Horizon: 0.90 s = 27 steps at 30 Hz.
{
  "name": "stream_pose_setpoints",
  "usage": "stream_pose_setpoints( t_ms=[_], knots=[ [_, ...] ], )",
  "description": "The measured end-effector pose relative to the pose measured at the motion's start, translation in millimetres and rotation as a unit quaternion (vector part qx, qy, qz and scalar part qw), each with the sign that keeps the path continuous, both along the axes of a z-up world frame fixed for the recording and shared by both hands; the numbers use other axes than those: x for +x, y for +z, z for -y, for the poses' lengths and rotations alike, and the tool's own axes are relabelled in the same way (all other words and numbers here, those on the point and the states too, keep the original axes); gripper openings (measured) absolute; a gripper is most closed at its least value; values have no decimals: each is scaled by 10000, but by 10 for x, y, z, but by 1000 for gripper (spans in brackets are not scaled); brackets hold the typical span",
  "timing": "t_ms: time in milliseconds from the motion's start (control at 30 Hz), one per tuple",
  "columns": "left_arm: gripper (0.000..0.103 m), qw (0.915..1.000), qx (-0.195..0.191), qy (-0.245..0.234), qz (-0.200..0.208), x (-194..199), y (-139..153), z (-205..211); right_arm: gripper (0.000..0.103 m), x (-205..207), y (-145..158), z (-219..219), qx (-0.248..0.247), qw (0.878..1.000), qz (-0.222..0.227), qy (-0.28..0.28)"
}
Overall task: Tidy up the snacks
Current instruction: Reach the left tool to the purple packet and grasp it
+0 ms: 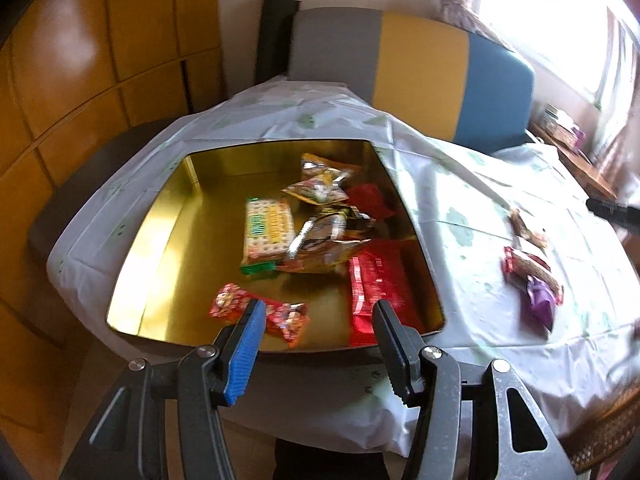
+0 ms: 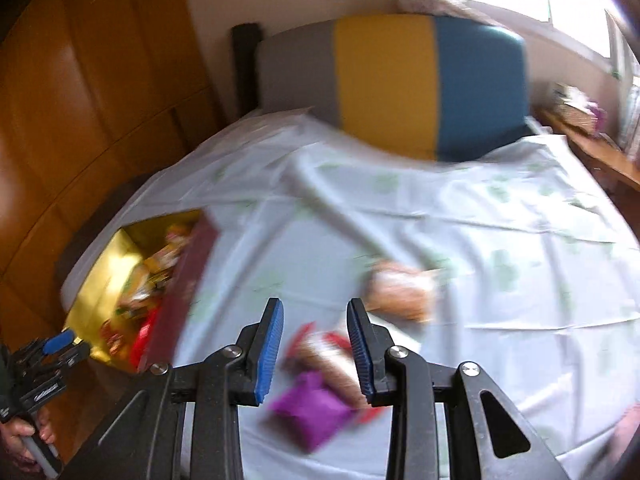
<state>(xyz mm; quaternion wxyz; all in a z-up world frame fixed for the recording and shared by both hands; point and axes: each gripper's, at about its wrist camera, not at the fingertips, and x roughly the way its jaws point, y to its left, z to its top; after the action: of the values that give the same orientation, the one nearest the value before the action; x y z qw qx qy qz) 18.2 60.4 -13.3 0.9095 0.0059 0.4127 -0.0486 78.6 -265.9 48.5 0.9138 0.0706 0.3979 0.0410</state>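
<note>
A gold-lined tin box (image 1: 160, 240) sits on the table and holds several snack packs, among them a green-and-yellow pack (image 1: 266, 230) and a red pack (image 1: 376, 280). My left gripper (image 1: 318, 312) is open and empty above the box's near edge. A few snacks lie loose on the cloth to the right: a purple packet (image 1: 540, 300) and red-and-brown bars (image 1: 528, 260). My right gripper (image 2: 316, 316) is open above those snacks: the purple packet (image 2: 308, 412), a red-and-brown bar (image 2: 324, 352) and a brown pack (image 2: 400, 288). This view is blurred. The box (image 2: 108, 264) shows at its left.
A white tablecloth with green prints (image 1: 460, 208) covers the table. A grey, yellow and blue chair back (image 1: 420, 72) stands behind it. Wooden cabinets (image 1: 80, 60) are at the left. A wooden shelf with items (image 1: 568, 136) is at the right under a window.
</note>
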Motion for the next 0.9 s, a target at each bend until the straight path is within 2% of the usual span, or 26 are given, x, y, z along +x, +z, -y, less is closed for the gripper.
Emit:
stream_pose_setpoints(
  t_ms=[133,267,333,400,433,500,567,633,900],
  knots=[
    [56,9994,0,-334,-2,-8,30,167,37,-15,48,624,-79,9979,-7,-636],
    [56,9965,-82,-811,-160,10,35,415,37,-68,-141,1133,6,9922,-247,-1225],
    [56,9944,-45,-1035,-200,10,31,559,37,-143,-298,1364,254,9868,-314,-1570],
    [56,9899,-204,-1349,-390,26,13,734,37,-156,-431,1510,540,9804,-532,-1818],
    [56,9881,-250,-1448,-444,34,6,813,37,-173,-435,1601,797,9764,-490,-1944],
    [59,9825,-246,-1761,-563,57,-31,1026,37,-200,-416,1660,974,9742,-354,-2005],
    [71,9761,-334,-2004,-774,89,-91,1257,37,-208,-464,1670,1021,9728,-481,-2024],
    [71,9711,-419,-2172,-896,112,-132,1439,37,-203,-475,1653,982,9731,-554,-2007],
    [72,9595,-114,-2649,-953,219,-321,2112,37,-208,-472,1625,1127,9737,-491,-1920]
  ],
)
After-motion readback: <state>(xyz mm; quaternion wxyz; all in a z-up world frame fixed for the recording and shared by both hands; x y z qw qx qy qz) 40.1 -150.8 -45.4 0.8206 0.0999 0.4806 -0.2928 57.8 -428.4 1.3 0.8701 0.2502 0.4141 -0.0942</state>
